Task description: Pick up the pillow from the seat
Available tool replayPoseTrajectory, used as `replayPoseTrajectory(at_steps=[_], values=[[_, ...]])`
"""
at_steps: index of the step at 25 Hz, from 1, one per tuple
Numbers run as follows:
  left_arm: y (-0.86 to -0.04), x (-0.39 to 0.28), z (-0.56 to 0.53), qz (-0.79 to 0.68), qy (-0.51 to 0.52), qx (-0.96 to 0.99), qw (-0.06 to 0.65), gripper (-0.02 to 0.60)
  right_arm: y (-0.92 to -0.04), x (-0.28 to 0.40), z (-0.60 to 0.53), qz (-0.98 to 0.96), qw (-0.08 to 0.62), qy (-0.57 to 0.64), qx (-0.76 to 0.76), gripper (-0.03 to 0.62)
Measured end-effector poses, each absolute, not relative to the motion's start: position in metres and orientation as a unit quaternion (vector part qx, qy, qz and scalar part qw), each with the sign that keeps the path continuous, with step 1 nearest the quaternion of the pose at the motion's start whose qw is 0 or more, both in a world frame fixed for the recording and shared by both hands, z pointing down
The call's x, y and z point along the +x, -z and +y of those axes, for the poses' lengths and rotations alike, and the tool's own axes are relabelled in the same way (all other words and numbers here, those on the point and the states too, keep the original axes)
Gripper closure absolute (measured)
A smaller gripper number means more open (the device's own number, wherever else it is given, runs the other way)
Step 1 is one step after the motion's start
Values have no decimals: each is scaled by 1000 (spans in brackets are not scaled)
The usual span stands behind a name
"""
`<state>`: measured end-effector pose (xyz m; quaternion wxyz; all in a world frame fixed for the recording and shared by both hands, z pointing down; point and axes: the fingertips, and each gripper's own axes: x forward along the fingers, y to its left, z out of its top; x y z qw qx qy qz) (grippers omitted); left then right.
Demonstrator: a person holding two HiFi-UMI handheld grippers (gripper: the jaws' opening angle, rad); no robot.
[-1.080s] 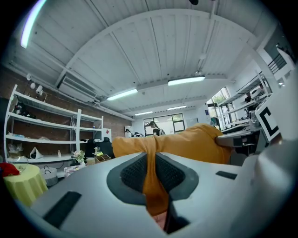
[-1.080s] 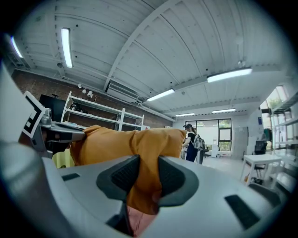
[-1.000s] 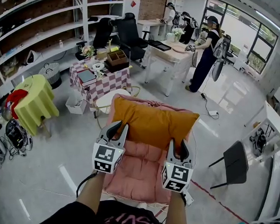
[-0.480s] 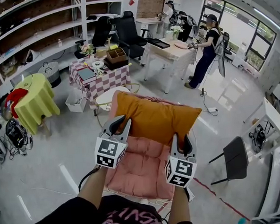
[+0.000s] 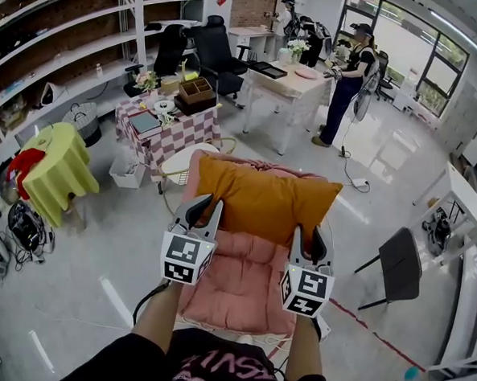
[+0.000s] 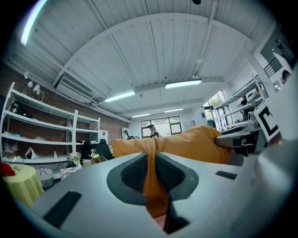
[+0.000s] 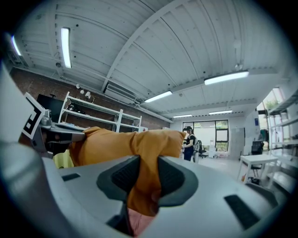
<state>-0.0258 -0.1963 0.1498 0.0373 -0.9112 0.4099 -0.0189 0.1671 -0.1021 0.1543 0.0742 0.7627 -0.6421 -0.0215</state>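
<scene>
The orange pillow (image 5: 263, 194) hangs lifted above the pink cushioned seat (image 5: 228, 287). My left gripper (image 5: 204, 209) is shut on the pillow's near left edge. The orange fabric is pinched between its black pads (image 6: 132, 173) in the left gripper view. My right gripper (image 5: 307, 239) is shut on the near right edge, and its jaws have just closed a little further on the fabric. The right gripper view shows the pillow (image 7: 123, 142) squeezed between the pads (image 7: 122, 175), with pink seat below. Each gripper view shows the other gripper at the pillow's far end.
Behind the pink chair stand a small round white table (image 5: 190, 166), a checkered table (image 5: 175, 135) with boxes and a yellow-draped table (image 5: 57, 163). A person (image 5: 348, 90) stands at a white table (image 5: 290, 84). A black chair (image 5: 401, 272) is at the right, and shelving lines the back left.
Both grippers keep their hold on the pillow at about the same place. Only the head view has shifted slightly.
</scene>
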Motion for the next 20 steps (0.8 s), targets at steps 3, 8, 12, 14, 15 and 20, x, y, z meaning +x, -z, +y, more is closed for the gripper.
replayPoseTrajectory(at_steps=[3,8,12,14,15,20], values=[[-154,-25,-195,410,23,-911,37,526,-157,168,-101,-643,76,19,762,462],[-152,-27,-195,414,20,-909,35,526,-158,166,-102,-644,77,16,761,462],[-156,-30,-196,415,19,-909,29,528,-159,164,-103,-645,79,17,760,462],[-158,-30,-197,415,17,-909,24,528,-160,164,-103,-645,79,17,760,462],[-158,-30,-197,415,17,-909,23,528,-160,164,-103,-645,79,17,760,462],[-158,-29,-197,416,20,-909,27,528,-163,165,-104,-645,79,14,760,462]])
